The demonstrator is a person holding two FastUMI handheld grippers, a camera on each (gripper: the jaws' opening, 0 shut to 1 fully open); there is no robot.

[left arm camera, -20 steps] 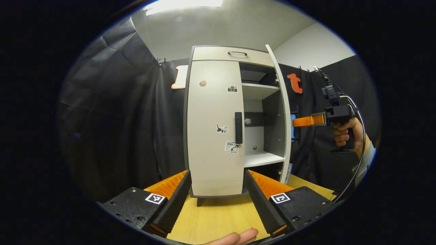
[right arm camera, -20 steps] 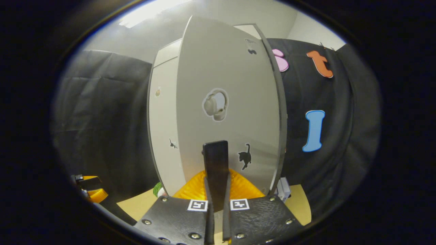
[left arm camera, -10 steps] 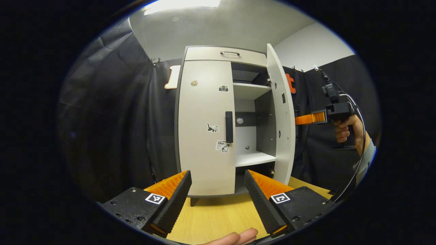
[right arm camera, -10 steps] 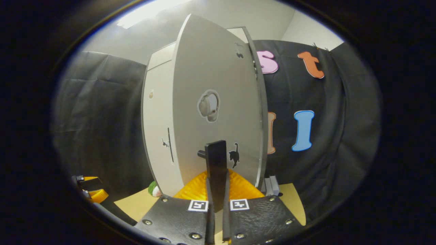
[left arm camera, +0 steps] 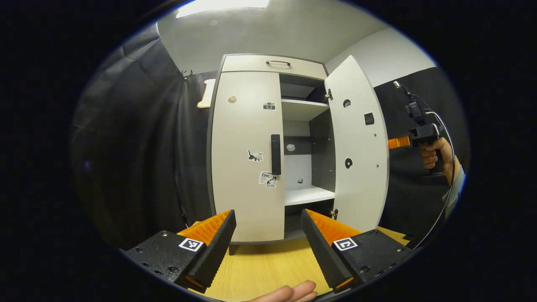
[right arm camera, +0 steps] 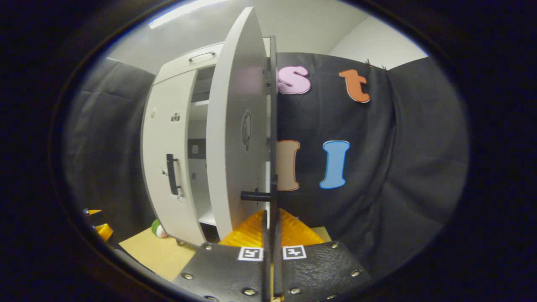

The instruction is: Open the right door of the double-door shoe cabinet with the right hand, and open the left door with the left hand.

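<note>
In the left gripper view, the left gripper (left arm camera: 268, 247) sits nearest, its two fingers spread wide with nothing between them, hovering above the wooden tabletop (left arm camera: 264, 268); a fingertip of the holding hand (left arm camera: 289, 292) shows at the lower edge. Beyond it stands one shoe cabinet (left arm camera: 268, 151) with two doors. The left door (left arm camera: 245, 155) is shut flat against the carcass, and its one dark vertical handle (left arm camera: 275, 154) lies near the inner edge, well apart from the left gripper. Four small stickers are counted on this door's face. The right door (left arm camera: 356, 151) stands swung out, its inner face toward the camera, exposing two pale shelves (left arm camera: 308, 195) inside. One top drawer (left arm camera: 272, 64) with one bar pull sits above the doors. Farther right, the right gripper (left arm camera: 398, 142) is seen side-on behind the open door's edge, held by a hand (left arm camera: 434, 153) with a cable running off it. In the right gripper view, the right gripper (right arm camera: 268, 268) has its two fingers drawn together to a narrow gap on the right door's handle (right arm camera: 256, 195), both pressing it, with the door (right arm camera: 237, 138) seen almost edge-on. The closed left door (right arm camera: 165, 155) lies beyond, and the black booth cloth (right arm camera: 398, 167) hangs at the back.
</note>
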